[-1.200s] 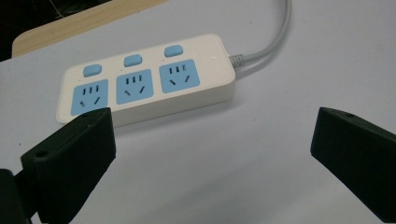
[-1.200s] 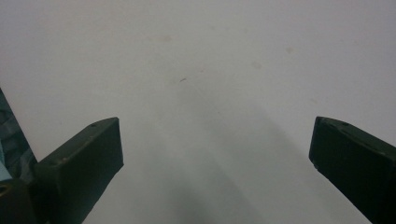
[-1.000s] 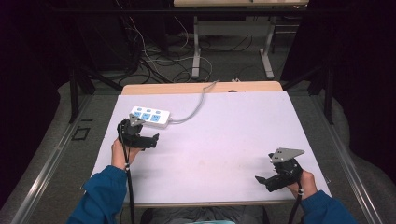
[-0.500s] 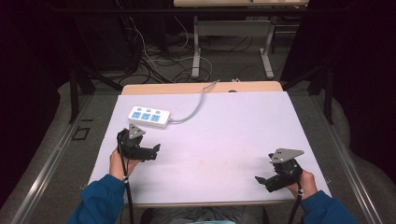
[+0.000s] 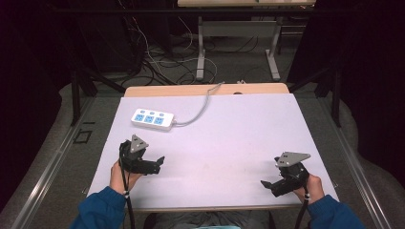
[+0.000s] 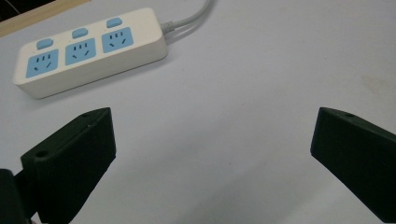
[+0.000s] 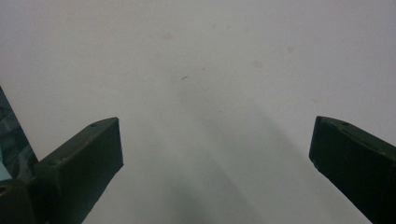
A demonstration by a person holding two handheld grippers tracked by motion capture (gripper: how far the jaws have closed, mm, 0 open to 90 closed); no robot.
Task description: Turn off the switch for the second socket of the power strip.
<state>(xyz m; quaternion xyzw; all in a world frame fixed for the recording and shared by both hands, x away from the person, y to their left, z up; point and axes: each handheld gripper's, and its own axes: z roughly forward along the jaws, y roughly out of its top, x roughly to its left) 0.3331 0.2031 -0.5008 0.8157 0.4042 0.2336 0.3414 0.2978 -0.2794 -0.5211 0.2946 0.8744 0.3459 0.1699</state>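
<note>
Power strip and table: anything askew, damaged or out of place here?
Nothing stands out. The power strip lies flat and whole on the white table, its cable trailing off the far edge. The left gripper and right gripper are open, holding nothing.

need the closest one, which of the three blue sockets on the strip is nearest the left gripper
In the left gripper view, the middle socket of the power strip lies nearest the open left gripper.

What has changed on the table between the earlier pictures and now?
The left gripper has drawn back from the power strip toward the person's edge of the table, open and holding nothing. The power strip, its cord and the right gripper, also open, have stayed where they were.
</note>
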